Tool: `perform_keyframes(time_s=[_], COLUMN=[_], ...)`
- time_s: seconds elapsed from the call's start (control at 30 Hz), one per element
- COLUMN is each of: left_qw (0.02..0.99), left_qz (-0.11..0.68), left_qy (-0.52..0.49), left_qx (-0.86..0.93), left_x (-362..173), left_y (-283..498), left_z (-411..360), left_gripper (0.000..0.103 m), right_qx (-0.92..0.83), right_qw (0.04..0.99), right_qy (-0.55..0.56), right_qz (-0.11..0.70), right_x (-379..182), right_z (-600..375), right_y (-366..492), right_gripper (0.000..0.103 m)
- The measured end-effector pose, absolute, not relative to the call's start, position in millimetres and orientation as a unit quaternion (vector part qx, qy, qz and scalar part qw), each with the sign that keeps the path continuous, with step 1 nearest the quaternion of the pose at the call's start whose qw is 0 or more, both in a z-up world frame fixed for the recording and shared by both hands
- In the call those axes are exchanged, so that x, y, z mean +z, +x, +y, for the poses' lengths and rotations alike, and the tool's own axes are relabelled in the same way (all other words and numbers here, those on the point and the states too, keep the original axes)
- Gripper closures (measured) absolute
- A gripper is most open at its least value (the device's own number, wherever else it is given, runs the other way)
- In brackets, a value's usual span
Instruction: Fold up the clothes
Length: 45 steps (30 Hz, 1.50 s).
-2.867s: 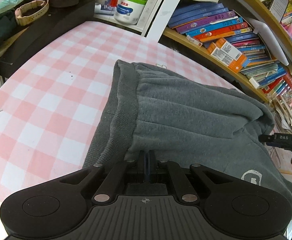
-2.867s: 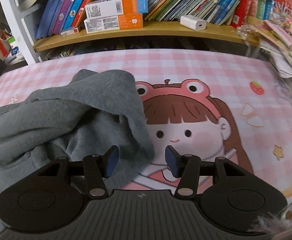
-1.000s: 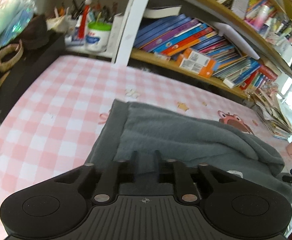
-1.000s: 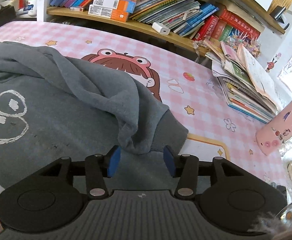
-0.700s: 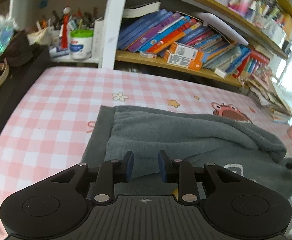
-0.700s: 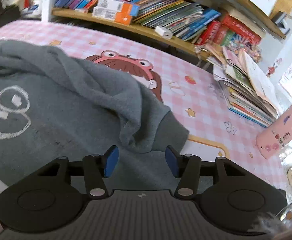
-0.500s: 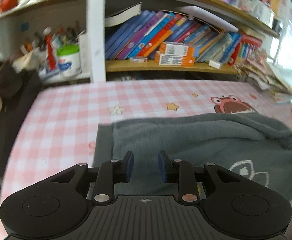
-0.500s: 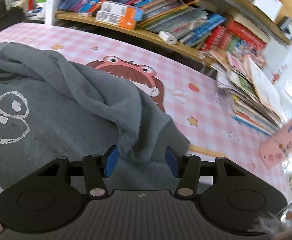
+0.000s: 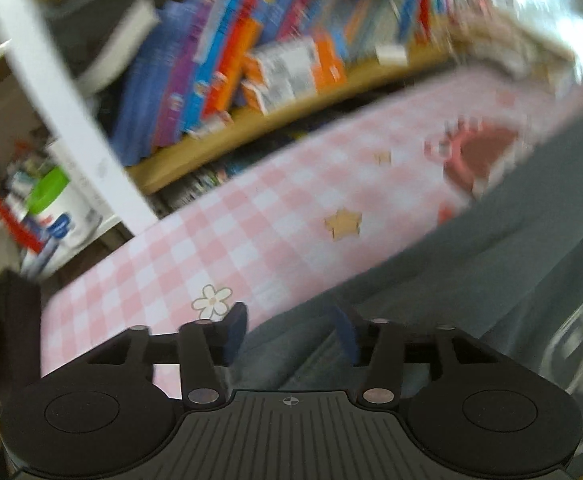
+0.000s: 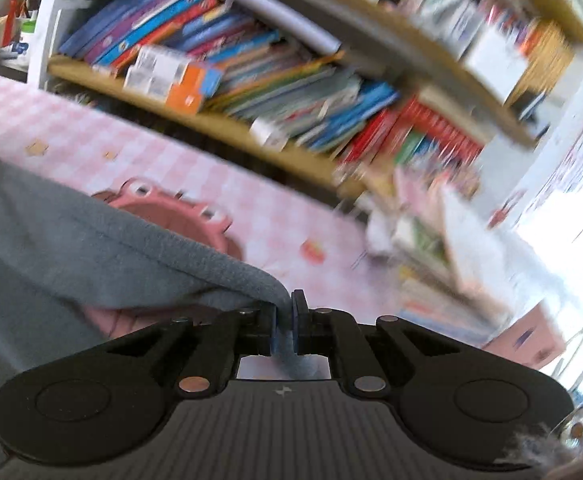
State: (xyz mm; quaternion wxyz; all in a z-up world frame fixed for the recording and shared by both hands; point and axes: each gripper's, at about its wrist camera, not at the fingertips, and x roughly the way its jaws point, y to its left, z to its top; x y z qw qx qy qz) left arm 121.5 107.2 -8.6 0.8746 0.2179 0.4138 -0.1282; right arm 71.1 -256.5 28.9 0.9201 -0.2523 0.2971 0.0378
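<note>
Right gripper (image 10: 285, 330): formerly apart, now clamped on grey garment (image 10: 91, 240) edge, lifted. Left gripper (image 9: 289, 334): formerly narrower, jaws opening over garment.

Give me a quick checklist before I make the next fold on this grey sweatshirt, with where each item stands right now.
1. Right gripper clamped on the grey sweatshirt edge: ok, fabric is pinched between its pads.
2. Left gripper gripping fabric: not ok, its jaws are opening; the cloth lies between them, unpinched.
3. Bare checked tablecloth beyond the sweatshirt to fold onto: ok.
4. Stack of booklets clear of the lifted edge: ok, apart from it.
5. Sweatshirt lying flat: cannot tell, both views are blurred.
</note>
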Motion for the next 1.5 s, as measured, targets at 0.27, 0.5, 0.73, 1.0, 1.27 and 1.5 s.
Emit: perform_keyframes(time_s=[0.27,0.5,0.73,1.0,1.27,1.5], left_qw=[0.834,0.828,0.895,0.941,0.933,0.920], left_qz=[0.459,0.490,0.377,0.297,0.356,0.380], left_qy=[0.253,0.171,0.045,-0.064,-0.058,-0.063], left_qx=[-0.170,-0.214,-0.232,-0.151,0.007,0.071], left_x=[-38.0,-36.1,24.9,65.5,19.1,14.1], left_y=[148.2,162.7,112.1,67.8,146.2,138.3], left_z=[103.2,121.4,161.3,201.4,200.1,218.2], left_gripper=[0.045,0.077,0.094,0.094,0.089,0.073], right_qx=[0.046,0.044,0.095,0.199,0.128,0.096], right_qw=[0.920,0.914,0.907,0.892,0.871,0.894], right_qy=[-0.267,-0.263,-0.244,-0.211,-0.307,-0.243], right_qz=[0.284,0.307,0.330,0.346,0.361,0.363], right_x=[41.7,28.2,57.6,88.2,29.0,23.6], right_z=[-255.3,-260.5,-280.9,-295.3,-233.2,-259.2], right_y=[68.8,72.2,43.1,42.5,173.3,187.4], right_gripper=[0.096,0.096,0.096,0.096,0.063,0.062])
